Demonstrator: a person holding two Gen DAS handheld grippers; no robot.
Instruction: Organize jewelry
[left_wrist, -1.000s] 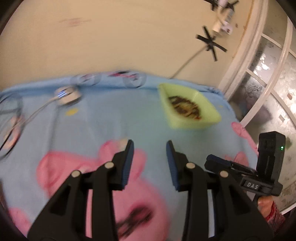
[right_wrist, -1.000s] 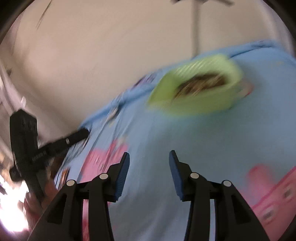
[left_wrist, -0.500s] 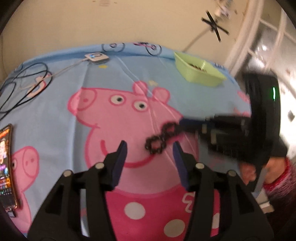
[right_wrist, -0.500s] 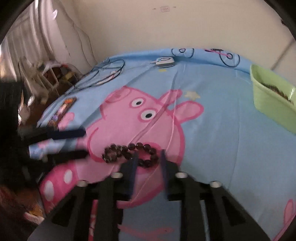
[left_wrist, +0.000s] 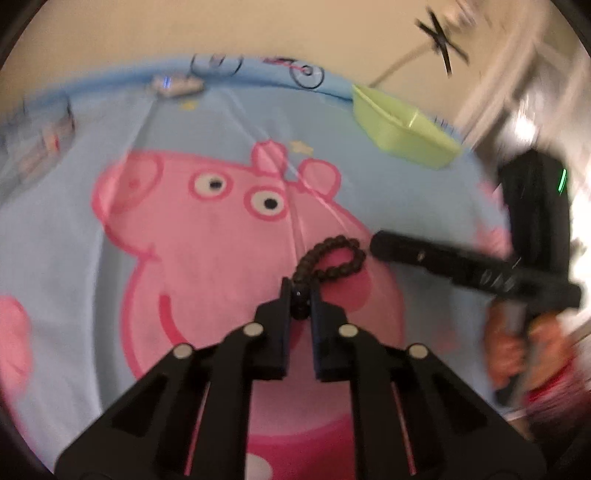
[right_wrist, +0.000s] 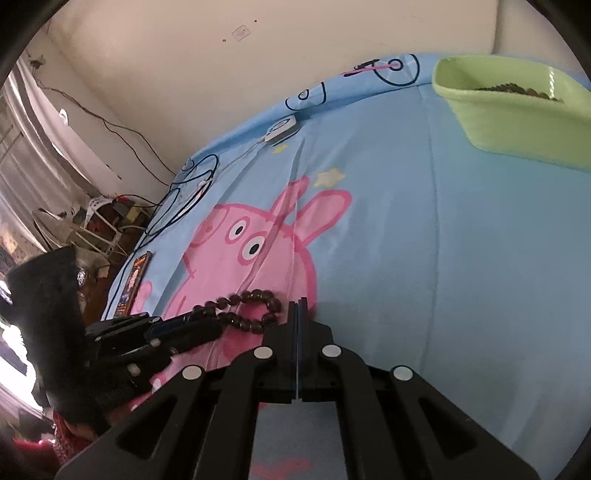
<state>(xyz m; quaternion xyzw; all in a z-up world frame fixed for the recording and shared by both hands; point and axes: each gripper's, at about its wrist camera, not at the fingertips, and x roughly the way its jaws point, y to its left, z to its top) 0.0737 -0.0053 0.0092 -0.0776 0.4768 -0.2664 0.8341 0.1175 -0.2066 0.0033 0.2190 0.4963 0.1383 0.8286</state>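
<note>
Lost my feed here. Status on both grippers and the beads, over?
Left gripper shut on bead bracelet. Right gripper shut, empty, beside the loop. Green tray far corner, path clear.

Setting: a home bedroom. Work surface is a bed with a blue cartoon-pig sheet (right_wrist: 388, 229) against a plain cream wall (right_wrist: 221, 74). Phone (right_wrist: 135, 282) and charging cables (right_wrist: 184, 195) lie on the sheet. Cluttered white rack (right_wrist: 92, 225) beside the bed; curtain at left.
</note>
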